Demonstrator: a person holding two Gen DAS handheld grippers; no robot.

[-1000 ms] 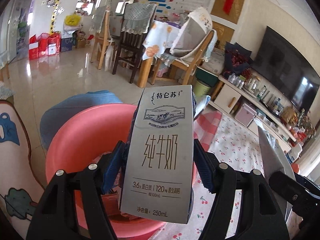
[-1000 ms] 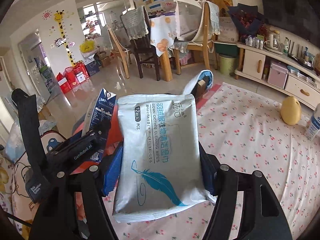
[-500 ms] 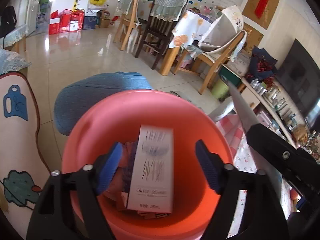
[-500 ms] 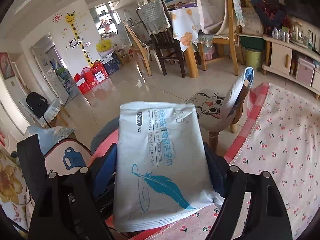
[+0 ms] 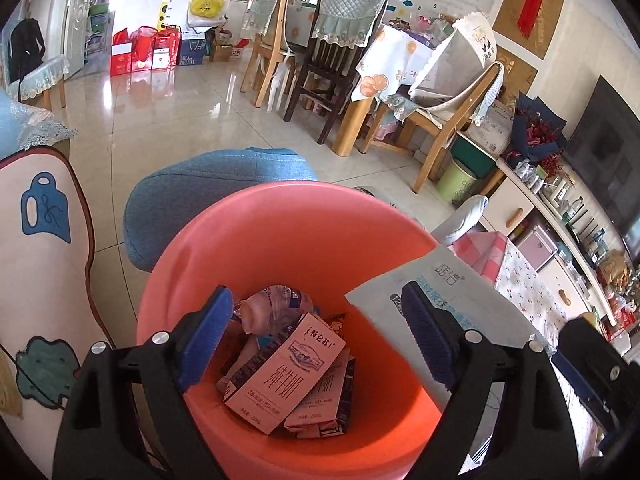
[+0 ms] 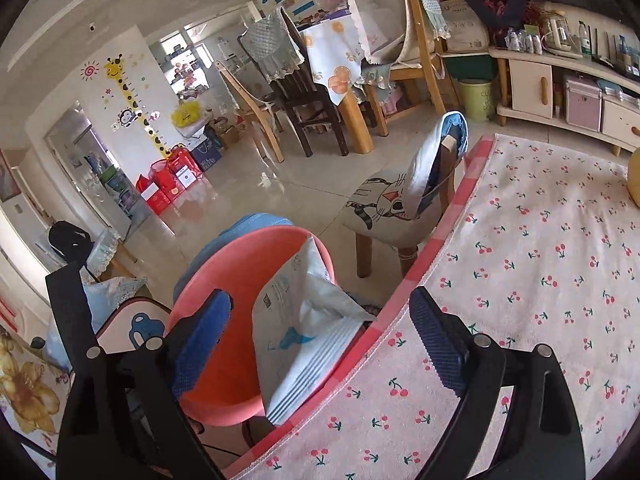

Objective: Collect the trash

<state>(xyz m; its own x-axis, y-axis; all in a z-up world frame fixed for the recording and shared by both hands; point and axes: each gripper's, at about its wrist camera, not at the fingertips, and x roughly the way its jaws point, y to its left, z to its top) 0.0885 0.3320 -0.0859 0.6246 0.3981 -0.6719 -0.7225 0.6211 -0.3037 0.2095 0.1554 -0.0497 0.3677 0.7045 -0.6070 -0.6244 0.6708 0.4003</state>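
A pink plastic bin [image 5: 280,240] stands below my left gripper [image 5: 316,340], which is open and empty above it. Inside lie a grey milk carton [image 5: 286,372], a crushed plastic bottle [image 5: 276,306] and other cartons. A white wipes pack [image 5: 440,312] with a blue feather print leans on the bin's right rim. In the right wrist view my right gripper [image 6: 320,340] is open and empty, and the wipes pack [image 6: 308,332] rests tilted across the bin's rim [image 6: 240,248], apart from the fingers.
A cherry-print tablecloth [image 6: 540,280] covers the table on the right. A cat-print stool [image 6: 392,212] stands beyond the bin, a blue cushion [image 5: 208,188] behind it. Dining chairs, a table and a TV cabinet [image 5: 532,208] stand further back.
My left gripper opened and the milk carton dropped into the bin. My right gripper opened and let go of the wipes pack, which now leans on the bin's rim.
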